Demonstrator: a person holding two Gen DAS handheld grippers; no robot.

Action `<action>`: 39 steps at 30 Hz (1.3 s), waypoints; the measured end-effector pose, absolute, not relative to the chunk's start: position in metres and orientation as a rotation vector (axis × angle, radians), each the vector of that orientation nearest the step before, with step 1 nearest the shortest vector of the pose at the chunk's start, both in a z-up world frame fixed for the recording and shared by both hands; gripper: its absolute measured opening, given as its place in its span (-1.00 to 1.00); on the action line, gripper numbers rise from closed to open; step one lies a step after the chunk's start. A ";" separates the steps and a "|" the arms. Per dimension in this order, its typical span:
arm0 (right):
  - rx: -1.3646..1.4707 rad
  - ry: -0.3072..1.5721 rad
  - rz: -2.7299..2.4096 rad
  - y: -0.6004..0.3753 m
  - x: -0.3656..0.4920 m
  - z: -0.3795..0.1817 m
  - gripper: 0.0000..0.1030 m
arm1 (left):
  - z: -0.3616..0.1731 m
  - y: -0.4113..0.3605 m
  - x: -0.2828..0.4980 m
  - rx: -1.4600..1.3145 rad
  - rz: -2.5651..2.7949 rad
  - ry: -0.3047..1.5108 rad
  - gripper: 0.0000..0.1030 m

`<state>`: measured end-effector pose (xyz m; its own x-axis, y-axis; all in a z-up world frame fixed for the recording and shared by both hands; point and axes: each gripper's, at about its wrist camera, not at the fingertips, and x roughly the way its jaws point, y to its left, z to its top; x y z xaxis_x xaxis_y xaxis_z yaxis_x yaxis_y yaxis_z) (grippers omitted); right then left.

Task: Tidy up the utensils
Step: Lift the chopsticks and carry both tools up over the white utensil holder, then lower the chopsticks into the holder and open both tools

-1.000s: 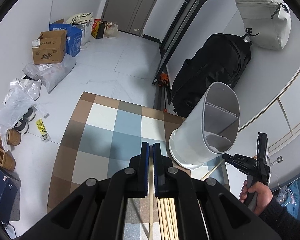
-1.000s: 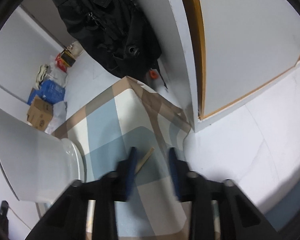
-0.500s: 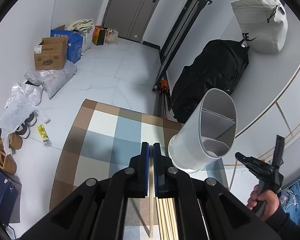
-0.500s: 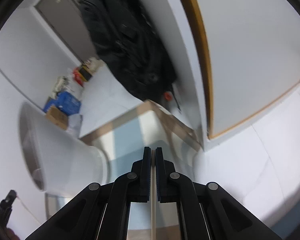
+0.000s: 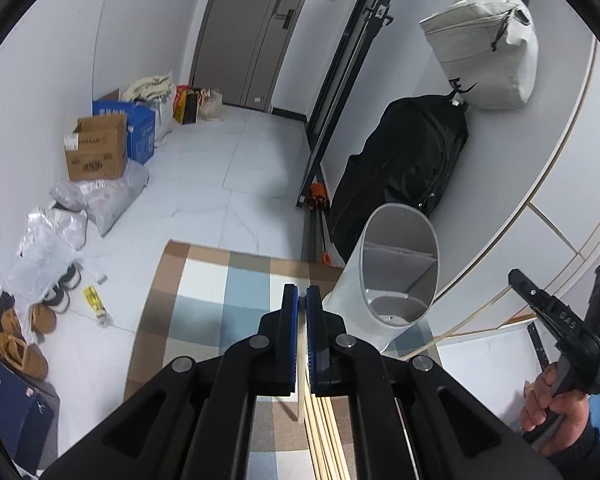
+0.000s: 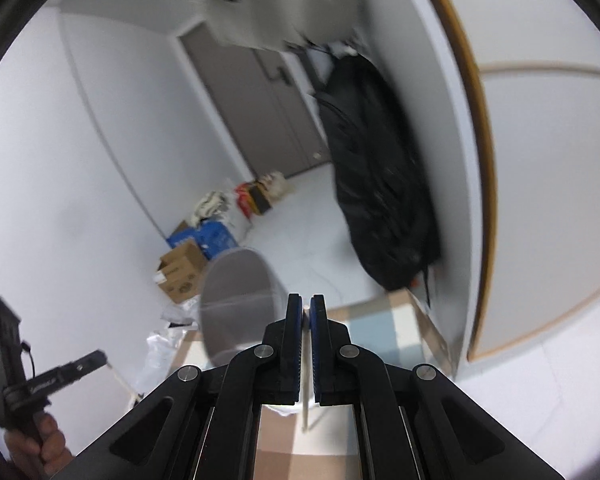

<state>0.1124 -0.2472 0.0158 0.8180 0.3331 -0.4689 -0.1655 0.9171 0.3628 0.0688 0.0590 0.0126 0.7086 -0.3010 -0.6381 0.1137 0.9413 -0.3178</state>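
Note:
My left gripper [image 5: 302, 294] is shut on a single pale wooden chopstick [image 5: 300, 364] that runs back between its pads. Below it, several more chopsticks [image 5: 326, 444] lie on the checked tablecloth [image 5: 204, 300]. A white utensil holder [image 5: 392, 276] with inner dividers stands just right of the left fingertips, its mouth facing me. My right gripper [image 6: 306, 304] is shut on another chopstick [image 6: 305, 412], raised above the table with the holder [image 6: 236, 304] blurred to its left. From the left wrist view that gripper [image 5: 516, 278] shows at the right edge, its chopstick [image 5: 464, 322] slanting down.
A black bag [image 5: 400, 184] leans on the cabinet behind the holder, with a grey bag [image 5: 484, 48] hanging above it. Cardboard boxes [image 5: 96, 152], plastic bags and shoes [image 5: 28, 320] line the floor at the left. A person's hand [image 5: 552, 428] grips the right tool's handle.
The right gripper shut on a chopstick lying on the cloth, then rose and tipped up toward the room. The left gripper lifted a little with its chopstick.

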 end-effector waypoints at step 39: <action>-0.003 0.388 0.432 -0.183 0.211 0.114 -0.94 | 0.082 -0.008 0.179 -0.145 -0.392 0.597 -1.00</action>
<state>0.2114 -0.1830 0.1137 0.8359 0.4076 -0.3676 -0.4087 0.9092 0.0789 0.1791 -0.0084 0.0819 0.7558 -0.3999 -0.5186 0.3169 0.9163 -0.2447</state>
